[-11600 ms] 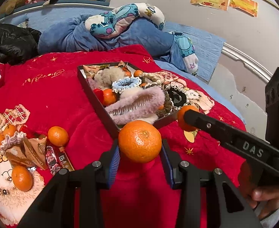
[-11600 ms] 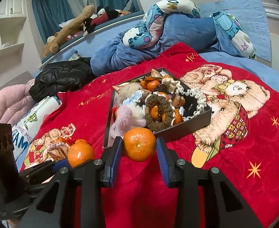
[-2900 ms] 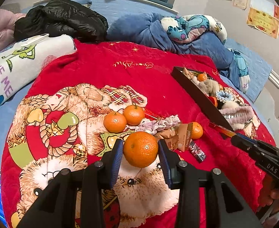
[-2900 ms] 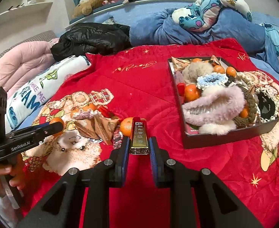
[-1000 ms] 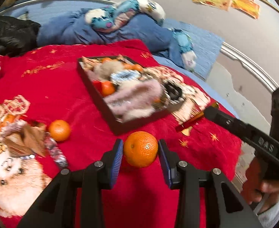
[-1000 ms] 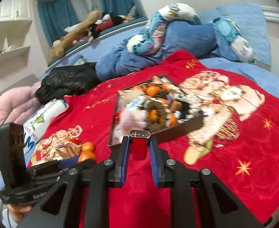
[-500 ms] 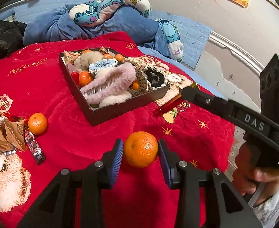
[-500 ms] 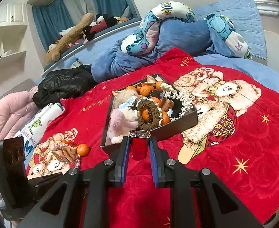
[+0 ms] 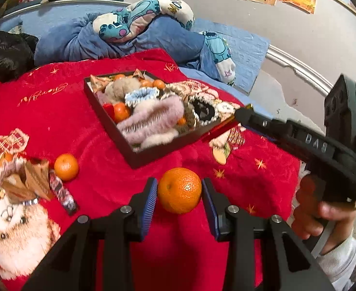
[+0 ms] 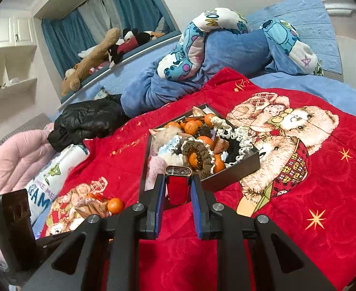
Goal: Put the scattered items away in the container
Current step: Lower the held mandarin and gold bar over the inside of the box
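Observation:
My left gripper (image 9: 179, 190) is shut on an orange mandarin (image 9: 179, 189), held above the red blanket just in front of the black tray (image 9: 139, 158). The tray (image 10: 236, 169) is full of mandarins, scrunchies and fluffy hair clips. My right gripper (image 10: 177, 186) is shut on a red and gold lighter (image 10: 177, 184), held near the tray's near edge; it also shows in the left wrist view (image 9: 241, 117) at the tray's right corner. A loose mandarin (image 9: 66, 166), a wrapped candy (image 9: 61, 191) and paper wrappers (image 9: 25, 179) lie left of the tray.
A red teddy-bear blanket (image 10: 323, 194) covers the bed. Blue bedding with a Stitch pillow (image 9: 139, 21) lies behind the tray, a black jacket (image 10: 88, 118) and pink quilt (image 10: 11, 160) to the left. The bed's edge and wall (image 9: 299, 48) are at right.
Both grippers have moved a little closer to the tray, each still holding its item. The lighter's tip now reaches the tray's right corner.

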Demonstrator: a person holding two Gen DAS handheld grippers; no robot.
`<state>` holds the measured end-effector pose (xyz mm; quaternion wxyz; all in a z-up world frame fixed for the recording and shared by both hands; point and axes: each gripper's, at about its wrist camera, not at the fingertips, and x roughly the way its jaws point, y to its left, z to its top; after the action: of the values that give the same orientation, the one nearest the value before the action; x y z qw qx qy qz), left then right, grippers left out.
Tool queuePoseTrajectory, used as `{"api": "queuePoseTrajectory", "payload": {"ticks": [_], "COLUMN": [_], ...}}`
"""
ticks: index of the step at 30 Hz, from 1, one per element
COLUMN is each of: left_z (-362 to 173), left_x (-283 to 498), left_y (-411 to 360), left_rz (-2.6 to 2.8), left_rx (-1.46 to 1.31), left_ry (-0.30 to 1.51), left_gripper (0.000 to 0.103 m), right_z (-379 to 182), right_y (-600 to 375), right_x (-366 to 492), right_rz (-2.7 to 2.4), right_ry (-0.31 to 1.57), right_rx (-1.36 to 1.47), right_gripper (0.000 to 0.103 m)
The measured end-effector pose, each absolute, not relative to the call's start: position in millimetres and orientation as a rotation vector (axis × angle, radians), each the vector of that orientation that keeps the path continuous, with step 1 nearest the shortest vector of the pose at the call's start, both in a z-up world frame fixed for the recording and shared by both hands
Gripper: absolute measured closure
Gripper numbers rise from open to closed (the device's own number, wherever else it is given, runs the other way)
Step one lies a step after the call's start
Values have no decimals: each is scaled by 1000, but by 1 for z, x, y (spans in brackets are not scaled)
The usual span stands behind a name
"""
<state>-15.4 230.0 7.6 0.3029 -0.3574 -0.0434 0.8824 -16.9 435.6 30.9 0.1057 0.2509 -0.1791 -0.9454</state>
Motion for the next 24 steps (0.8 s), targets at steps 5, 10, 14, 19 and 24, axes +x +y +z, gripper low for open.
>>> {"api": "queuePoseTrajectory", "payload": {"ticks": [5,10,14,19,24], "left_z": [37,72,90,102,97], "left_x": [-36,-76,-118,-181,-251], "left_y": [234,238,247,253,253], "left_rz": [2371,2415,2447,2481,2547], "left_rx": [-889,-830,-777,-767,-763], "left_ry": [-117,-160,-175,-247,-299], "left_gripper": [64,64,64,64,64], "right_z": [47,76,95,108,119], "right_y": [439,440,442,443,432], "right_x": [-29,-53,-87,-138,-195], "right_rz": [-2788,-2792,-2802,-2803,-2804], "right_ry": [-539,-494,-475,-460,-414], "right_rx": [709,649,595,540,500], "right_gripper": [83,83,83,83,83]}}
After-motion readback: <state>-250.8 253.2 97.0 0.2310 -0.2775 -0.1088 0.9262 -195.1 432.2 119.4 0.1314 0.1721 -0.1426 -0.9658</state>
